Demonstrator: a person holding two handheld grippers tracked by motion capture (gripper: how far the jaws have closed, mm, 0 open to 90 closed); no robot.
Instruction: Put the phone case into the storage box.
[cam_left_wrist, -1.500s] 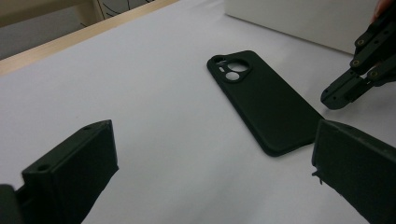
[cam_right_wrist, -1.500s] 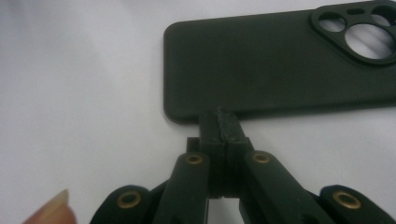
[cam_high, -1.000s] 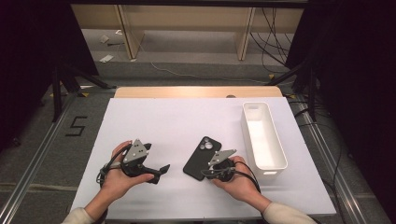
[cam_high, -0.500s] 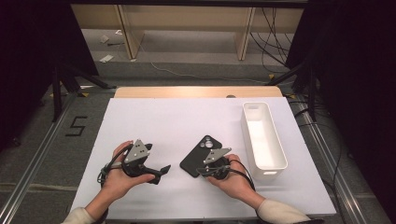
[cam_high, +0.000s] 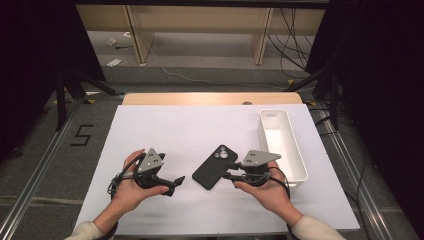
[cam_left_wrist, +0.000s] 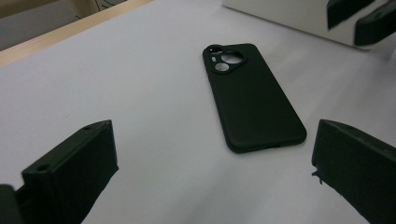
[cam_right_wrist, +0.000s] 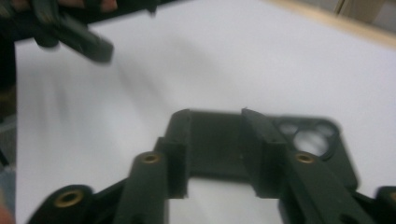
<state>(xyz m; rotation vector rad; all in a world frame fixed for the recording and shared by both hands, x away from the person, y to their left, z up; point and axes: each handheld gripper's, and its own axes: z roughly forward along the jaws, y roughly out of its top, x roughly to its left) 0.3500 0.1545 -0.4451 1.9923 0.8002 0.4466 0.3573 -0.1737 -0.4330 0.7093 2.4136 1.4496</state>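
Observation:
A black phone case (cam_high: 215, 167) lies flat on the white table, camera cutout toward the far side. My right gripper (cam_high: 229, 170) is at its right edge. Its jaws have just been opening and now stand apart. In the blurred right gripper view the case (cam_right_wrist: 327, 142) shows through the gap of the right gripper (cam_right_wrist: 217, 140), with neither pad pressing on it. My left gripper (cam_high: 176, 182) rests open to the left of the case and points at it. From the left gripper (cam_left_wrist: 212, 140) the case (cam_left_wrist: 252, 98) lies just beyond its spread jaws.
A long white bin (cam_high: 295, 150) stands along the table's right side, close behind my right hand, and it looks empty. The white sheet (cam_high: 190, 130) stretches bare toward the wooden back edge. The bin's wall (cam_left_wrist: 289, 14) shows past the case.
The right gripper's jaws have opened off the case, and the hand has drawn back to the right and up. The case now lies flat. The left gripper has stayed put.

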